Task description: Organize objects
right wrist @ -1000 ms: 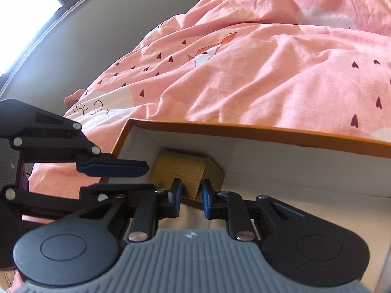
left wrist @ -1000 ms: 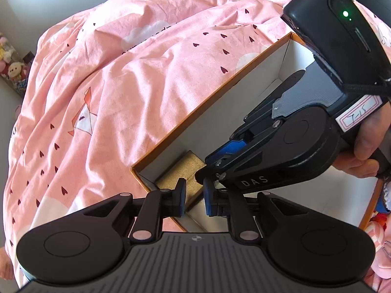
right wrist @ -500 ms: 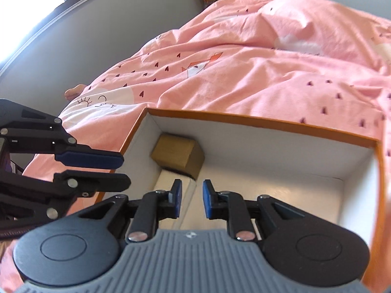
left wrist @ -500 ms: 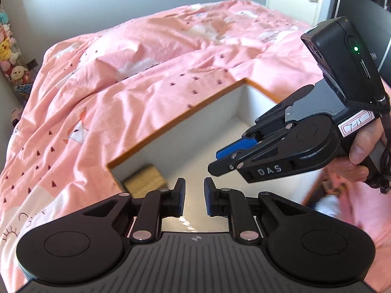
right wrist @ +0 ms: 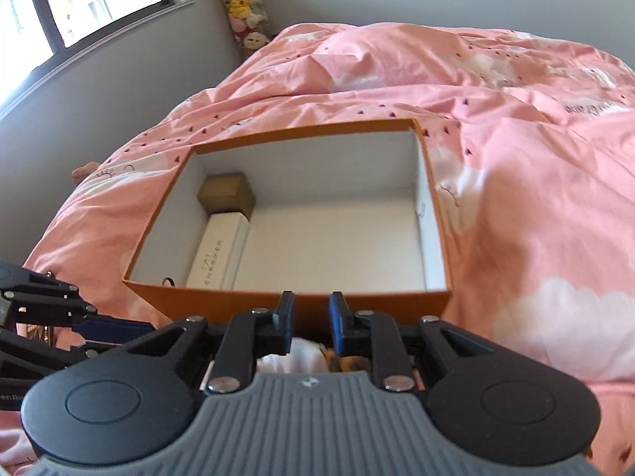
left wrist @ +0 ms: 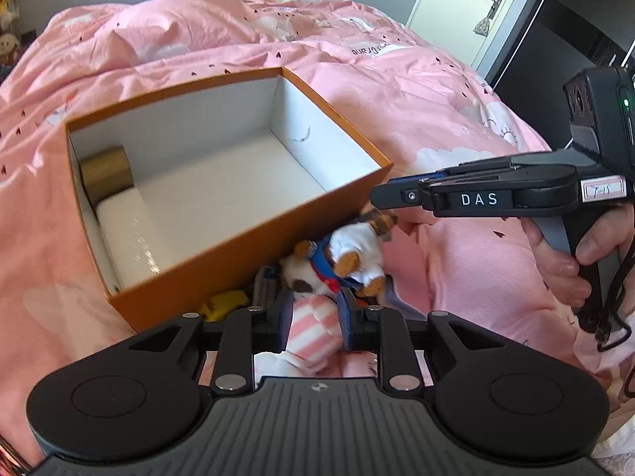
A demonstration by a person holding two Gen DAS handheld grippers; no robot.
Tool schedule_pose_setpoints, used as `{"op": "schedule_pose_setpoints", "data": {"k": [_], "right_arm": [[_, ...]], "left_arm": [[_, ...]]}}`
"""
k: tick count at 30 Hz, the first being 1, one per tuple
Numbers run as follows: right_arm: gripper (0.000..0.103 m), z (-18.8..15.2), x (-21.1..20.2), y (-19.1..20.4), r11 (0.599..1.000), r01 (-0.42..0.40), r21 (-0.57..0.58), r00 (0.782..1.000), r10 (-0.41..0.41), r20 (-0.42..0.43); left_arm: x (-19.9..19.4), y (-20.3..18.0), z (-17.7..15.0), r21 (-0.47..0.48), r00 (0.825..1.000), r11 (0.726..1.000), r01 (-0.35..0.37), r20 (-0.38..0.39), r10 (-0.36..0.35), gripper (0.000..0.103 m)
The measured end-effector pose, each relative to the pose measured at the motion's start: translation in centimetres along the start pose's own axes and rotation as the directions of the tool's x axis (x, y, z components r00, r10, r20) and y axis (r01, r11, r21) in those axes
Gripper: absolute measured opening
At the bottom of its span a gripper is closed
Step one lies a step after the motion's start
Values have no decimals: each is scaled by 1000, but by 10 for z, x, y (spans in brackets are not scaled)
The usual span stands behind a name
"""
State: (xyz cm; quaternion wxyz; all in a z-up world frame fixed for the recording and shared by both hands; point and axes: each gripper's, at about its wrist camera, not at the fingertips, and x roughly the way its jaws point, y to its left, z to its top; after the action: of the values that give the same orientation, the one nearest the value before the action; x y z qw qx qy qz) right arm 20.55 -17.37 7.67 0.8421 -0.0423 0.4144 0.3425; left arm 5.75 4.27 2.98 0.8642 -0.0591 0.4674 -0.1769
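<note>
Spreading under everything is the bed [left wrist: 416,91] in its pink duvet, rumpled into folds around the orange box [left wrist: 254,246], which sits open-topped on it. Most of the box's white floor lies bare; a long white carton [right wrist: 218,250] lies along one side wall, with a small gold-brown box [right wrist: 228,194] in the corner just beyond it, the two touching end to end. My right gripper [left wrist: 381,194] is held level in my right hand [left wrist: 571,254], its tips just off the box's near corner and above the plush toy [left wrist: 345,254]; from its own camera the fingers [right wrist: 285,317] stand parted with nothing between them, just short of the box's near rim. My left gripper [left wrist: 313,317] points down at the heap outside the near wall, fingers released on either side of a pink-and-white striped cloth [left wrist: 309,333], which they do not clearly pinch. The plush toy lies against the box's outer wall, a yellow item [left wrist: 222,305] beside it.
</note>
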Motion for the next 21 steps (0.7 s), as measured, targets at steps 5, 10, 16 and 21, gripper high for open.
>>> {"op": "schedule_pose_setpoints", "data": {"k": [5,10,16,21], "right_arm": [[28,-45,-17,-16,995,67,70,997,-64,-52],[28,-84,-22,-23,993,72,97,989,-59,-133],[33,-111,-24,-6,996,75,-43,976,-82,-201],[38,-123,-24,15,959,53,-277,959,-127,-255]], "left_arm": [[3,-17,-23,52,999,998,47,-30,-45,37],[0,-34,-44,156,996,987,27,-93,-12,44],[19,-38,-64,244,981,969,-38,-178,83,50],[32,-33,-69,241,971,970,-1,-231,58,52]]}}
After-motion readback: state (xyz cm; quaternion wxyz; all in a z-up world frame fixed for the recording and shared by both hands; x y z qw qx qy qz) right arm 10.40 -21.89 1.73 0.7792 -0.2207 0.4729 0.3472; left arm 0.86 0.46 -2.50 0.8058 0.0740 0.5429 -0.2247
